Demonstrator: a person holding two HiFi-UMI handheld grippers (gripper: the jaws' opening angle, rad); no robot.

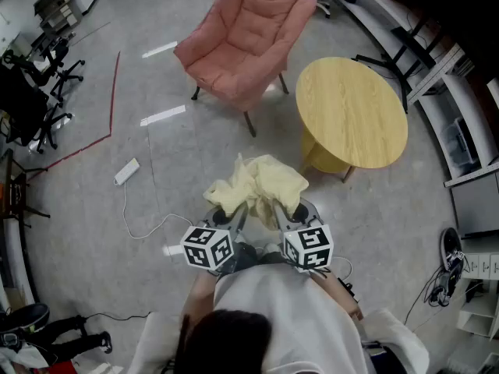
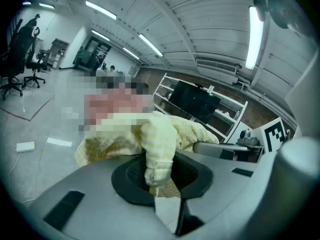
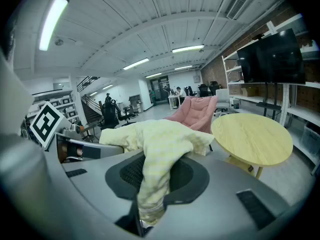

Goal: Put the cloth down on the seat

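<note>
A pale yellow checked cloth (image 1: 259, 184) hangs bunched between my two grippers, held up in the air in front of me. My left gripper (image 1: 236, 218) is shut on one fold of the cloth (image 2: 159, 154). My right gripper (image 1: 274, 215) is shut on another fold of the cloth (image 3: 156, 169). Both grippers sit side by side, close to my body. The seat is a pink cushioned armchair (image 1: 243, 37), well beyond the cloth on the floor; the same armchair (image 3: 200, 111) shows behind the cloth in the right gripper view.
A round wooden table (image 1: 351, 111) stands to the right of the armchair. A white power strip (image 1: 126, 171) with a cable lies on the floor at the left. Black office chairs (image 1: 35, 92) stand at the far left. Shelving (image 1: 468, 123) lines the right side.
</note>
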